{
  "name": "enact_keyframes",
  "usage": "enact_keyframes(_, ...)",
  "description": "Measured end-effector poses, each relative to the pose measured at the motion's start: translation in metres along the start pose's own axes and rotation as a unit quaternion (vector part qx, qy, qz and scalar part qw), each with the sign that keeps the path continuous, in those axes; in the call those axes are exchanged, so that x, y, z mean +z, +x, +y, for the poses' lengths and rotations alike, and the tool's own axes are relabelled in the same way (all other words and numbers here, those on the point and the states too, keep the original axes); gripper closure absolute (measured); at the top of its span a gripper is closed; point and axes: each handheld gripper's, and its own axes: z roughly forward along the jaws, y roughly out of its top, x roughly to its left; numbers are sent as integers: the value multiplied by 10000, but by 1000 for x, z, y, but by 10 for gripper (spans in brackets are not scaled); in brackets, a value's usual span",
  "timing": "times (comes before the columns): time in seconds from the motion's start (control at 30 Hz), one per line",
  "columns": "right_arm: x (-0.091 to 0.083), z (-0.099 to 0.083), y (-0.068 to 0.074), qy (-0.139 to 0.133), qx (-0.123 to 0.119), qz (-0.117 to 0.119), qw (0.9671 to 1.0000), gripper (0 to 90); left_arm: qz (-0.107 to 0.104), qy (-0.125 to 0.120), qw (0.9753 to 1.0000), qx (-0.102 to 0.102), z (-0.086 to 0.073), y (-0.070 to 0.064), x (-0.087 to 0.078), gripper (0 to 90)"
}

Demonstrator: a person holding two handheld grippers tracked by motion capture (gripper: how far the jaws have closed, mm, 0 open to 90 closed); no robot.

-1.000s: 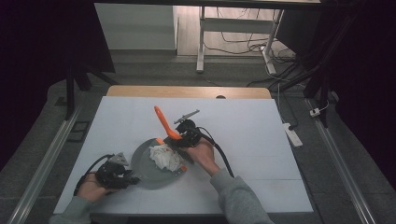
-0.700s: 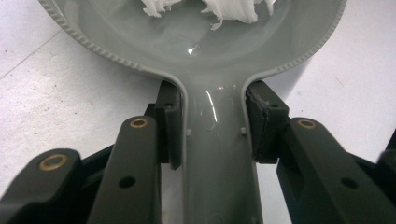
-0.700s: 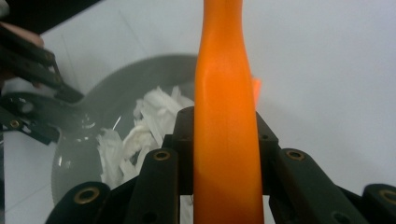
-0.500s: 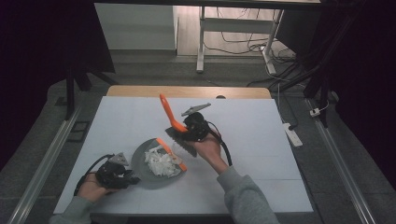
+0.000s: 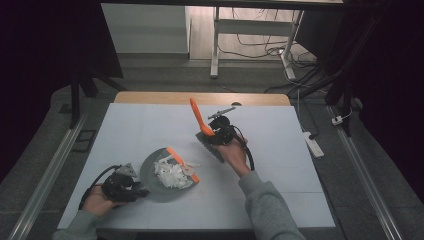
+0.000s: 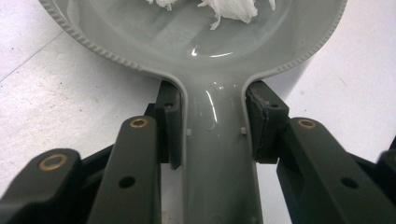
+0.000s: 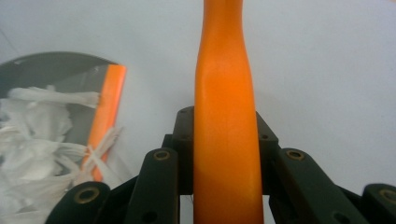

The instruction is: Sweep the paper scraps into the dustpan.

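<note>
Seemingly mid-job: left tool point(image 6: 212, 135) clamps round grey plastic pan point(image 5: 150, 172) handle; shredded white stuff point(image 5: 172, 173) inside; right tool point(image 5: 216, 134) grips orange-handled spatula point(image 5: 198, 116), raised beyond pan.

Left gripper point(image 5: 131, 188) low and clamped, right gripper point(image 5: 216, 134) raised mid-table, apparently clamped too

Grey pan point(image 5: 150, 175) w/ white shreds point(image 5: 171, 173), orange brush handle point(image 7: 225, 140).
</note>
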Motion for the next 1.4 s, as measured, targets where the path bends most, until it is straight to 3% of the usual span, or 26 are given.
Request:
enact_keyframes(0.13,13,-2,-1,220,-12,-113,9997,703,-3,9,10000,-3,0,0,0,619)
enact_keyframes(0.27,23,-3,4,339,-52,-54,9994,704,-9,12,10000,-4,0,1,0,618)
enact_keyframes(0.73,35,1,53,498,-427,420,9970,704,-25,1,10000,-20,0,0,1,619)
enact_keyframes(1.0,38,3,76,436,-591,713,9948,704,-28,-3,10000,-22,0,0,1,619)
enact_keyframes(1.3,37,8,114,370,-925,1143,9884,704,-31,-3,10000,-21,0,0,1,619)
enact_keyframes(1.4,32,11,119,267,-1033,1181,9872,704,-16,-7,10000,-18,0,0,1,619)
